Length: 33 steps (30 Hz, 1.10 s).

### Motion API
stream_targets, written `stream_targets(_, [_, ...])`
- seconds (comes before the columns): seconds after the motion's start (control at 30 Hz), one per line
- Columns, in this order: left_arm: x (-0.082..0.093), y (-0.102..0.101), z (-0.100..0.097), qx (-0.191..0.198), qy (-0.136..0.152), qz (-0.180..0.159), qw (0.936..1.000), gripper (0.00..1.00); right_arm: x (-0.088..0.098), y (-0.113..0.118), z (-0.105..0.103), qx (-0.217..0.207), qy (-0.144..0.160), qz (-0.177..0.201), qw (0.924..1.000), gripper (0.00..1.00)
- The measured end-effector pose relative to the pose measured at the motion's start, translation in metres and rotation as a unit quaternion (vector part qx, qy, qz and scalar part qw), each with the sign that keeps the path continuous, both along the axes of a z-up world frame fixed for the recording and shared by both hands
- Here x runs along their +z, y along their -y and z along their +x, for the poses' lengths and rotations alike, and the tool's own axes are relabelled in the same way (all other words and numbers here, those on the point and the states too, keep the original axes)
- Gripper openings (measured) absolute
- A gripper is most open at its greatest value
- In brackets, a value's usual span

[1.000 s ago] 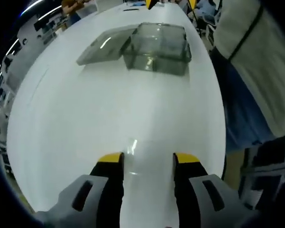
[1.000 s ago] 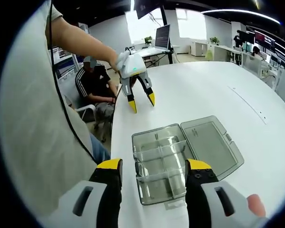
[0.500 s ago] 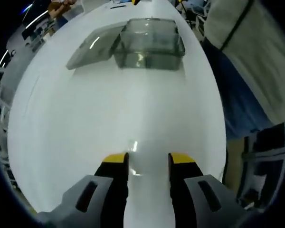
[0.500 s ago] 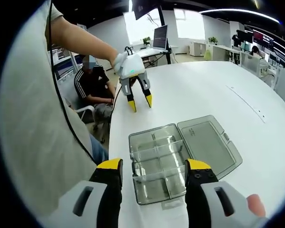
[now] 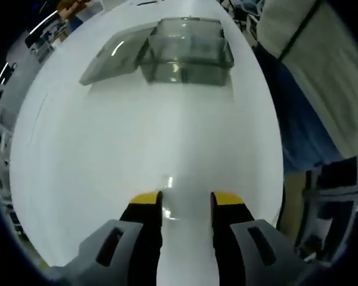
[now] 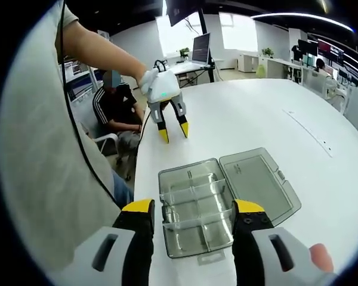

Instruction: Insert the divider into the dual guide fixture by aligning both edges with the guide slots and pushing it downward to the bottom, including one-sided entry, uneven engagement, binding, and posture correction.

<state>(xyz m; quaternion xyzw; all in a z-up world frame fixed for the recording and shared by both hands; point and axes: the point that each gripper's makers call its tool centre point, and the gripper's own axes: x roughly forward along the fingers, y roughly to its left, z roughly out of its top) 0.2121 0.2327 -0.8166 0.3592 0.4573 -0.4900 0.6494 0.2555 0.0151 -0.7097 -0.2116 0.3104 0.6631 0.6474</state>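
A clear grey plastic box (image 6: 194,208) with slotted walls stands on the white table, its hinged lid (image 6: 258,185) lying open beside it. Clear dividers (image 6: 194,192) cross its inside. My right gripper (image 6: 193,210) hovers open above the box's near end, with nothing between its fingers. My left gripper (image 6: 173,131) hangs over the table beyond the box, yellow tips down and apart. In the left gripper view the box (image 5: 188,50) and lid (image 5: 114,56) sit far ahead. The left gripper (image 5: 186,201) is low over the table, with a small clear glint (image 5: 166,180) just ahead of its tips.
The table edge (image 6: 138,173) runs close beside the box, next to my grey-shirted torso (image 6: 42,179). A person (image 6: 116,98) sits past that edge. Desks and a monitor (image 6: 201,44) stand at the back. A thin seam (image 6: 307,128) crosses the tabletop.
The left gripper's jaws have narrowed a little, and it has drifted slightly nearer the box's side of the table. The right gripper stays open over the box.
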Motion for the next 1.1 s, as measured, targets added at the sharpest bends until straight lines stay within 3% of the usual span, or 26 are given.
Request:
stream_targets(0.47, [0.005,0.003,0.000,0.014,0.006,0.009,0.9998,0.28,0.002,0.002,-0.002,-0.005,0.001,0.005,1.0000,0.48])
stream_targets(0.63, [0.016,0.009,0.007,0.035,0.015,-0.011,0.9992,0.28,0.002,0.002,-0.003,-0.007,0.001,0.007,1.0000,0.48])
stream_targets(1.1, [0.049,0.036,0.025,0.038,0.052,-0.038,0.9972,0.27,0.005,-0.001,-0.001,-0.021,-0.011,0.017,0.9996,0.45])
